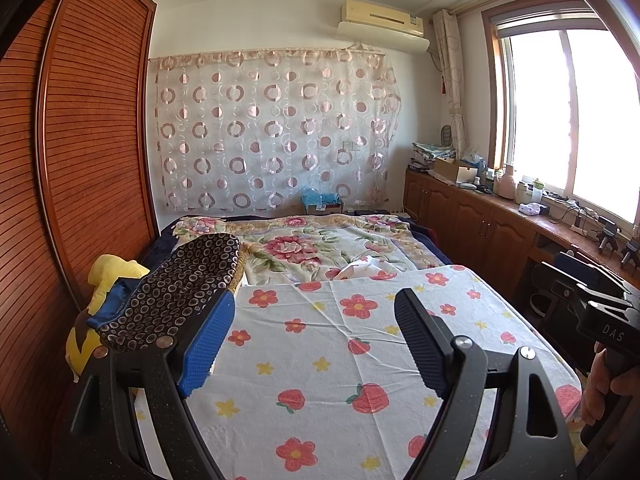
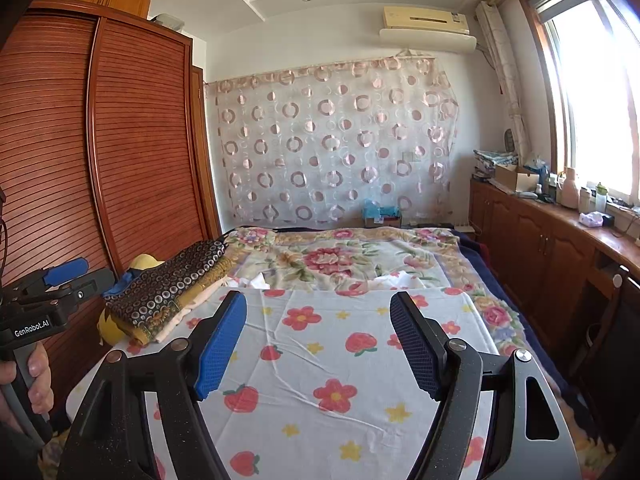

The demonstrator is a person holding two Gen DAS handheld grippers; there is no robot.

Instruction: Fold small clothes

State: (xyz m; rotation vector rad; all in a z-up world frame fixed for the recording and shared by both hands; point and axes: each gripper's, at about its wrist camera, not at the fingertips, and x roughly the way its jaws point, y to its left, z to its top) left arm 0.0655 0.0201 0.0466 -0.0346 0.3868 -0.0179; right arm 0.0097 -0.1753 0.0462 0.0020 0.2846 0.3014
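Note:
A white cloth (image 1: 340, 360) printed with red flowers, strawberries and yellow stars lies spread flat in front of both grippers. My left gripper (image 1: 316, 300) hovers over it, open, nothing between its blue pads. In the right wrist view my right gripper (image 2: 318, 298) is also open and empty above the same cloth (image 2: 328, 360). At the cloth's left edge sits a stack of folded clothes (image 1: 176, 292) (image 2: 172, 284) topped by a dark ring-patterned piece. A small crumpled white garment (image 1: 360, 270) (image 2: 256, 280) lies just past the cloth's far edge.
The bed's floral blanket (image 1: 304, 244) stretches back to a curtain with ring patterns (image 1: 272, 128). A slatted wooden wardrobe (image 1: 92, 128) stands close on the left. Cluttered wooden cabinets (image 1: 480, 216) run under the window on the right. A hand (image 1: 600, 384) grips the other tool's handle.

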